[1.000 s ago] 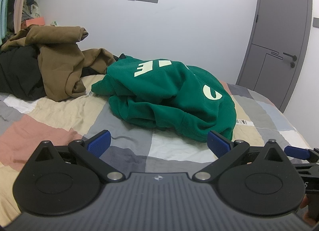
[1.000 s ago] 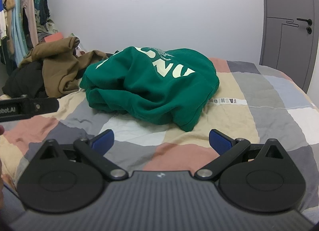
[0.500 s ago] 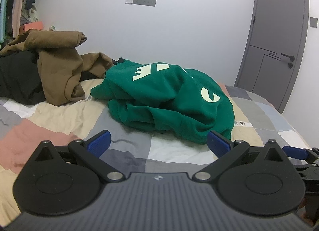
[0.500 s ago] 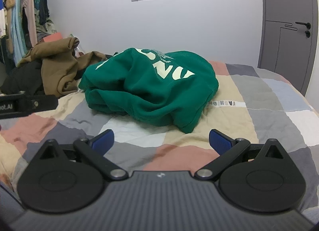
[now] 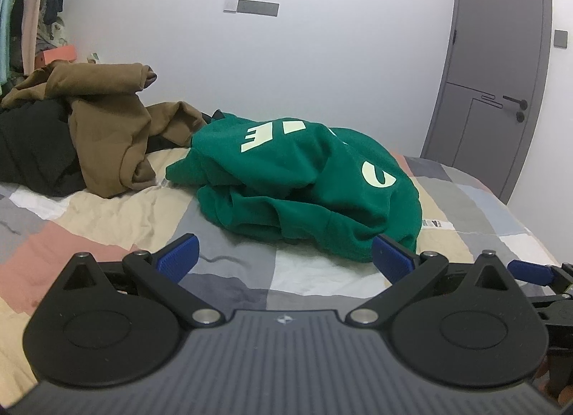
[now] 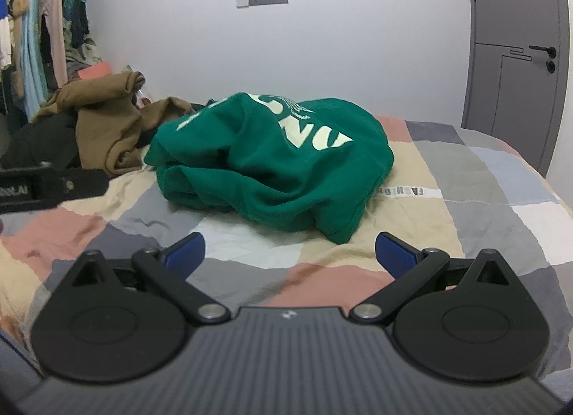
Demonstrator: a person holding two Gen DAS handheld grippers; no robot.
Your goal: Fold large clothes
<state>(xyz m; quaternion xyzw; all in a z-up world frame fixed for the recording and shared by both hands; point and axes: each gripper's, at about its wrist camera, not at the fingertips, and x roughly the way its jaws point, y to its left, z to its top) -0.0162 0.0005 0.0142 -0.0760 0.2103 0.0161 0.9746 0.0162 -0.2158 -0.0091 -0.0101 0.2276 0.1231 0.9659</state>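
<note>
A green sweatshirt (image 5: 308, 185) with pale lettering lies crumpled in a heap near the middle of the bed (image 5: 107, 214), on a patchwork cover, unfolded, with a brown garment (image 5: 107, 135) and dark clothes piled just beside it toward the wall. The left claw (image 5: 284, 259) and the right claw (image 6: 288, 253) both hover low over the near part of the bed, each spread wide with nothing between its blue pads, short of the sweatshirt and not touching it. A grey door (image 6: 515, 49) stands shut at the right, and clothes (image 6: 32, 31) hang on a rail at the far left.
</note>
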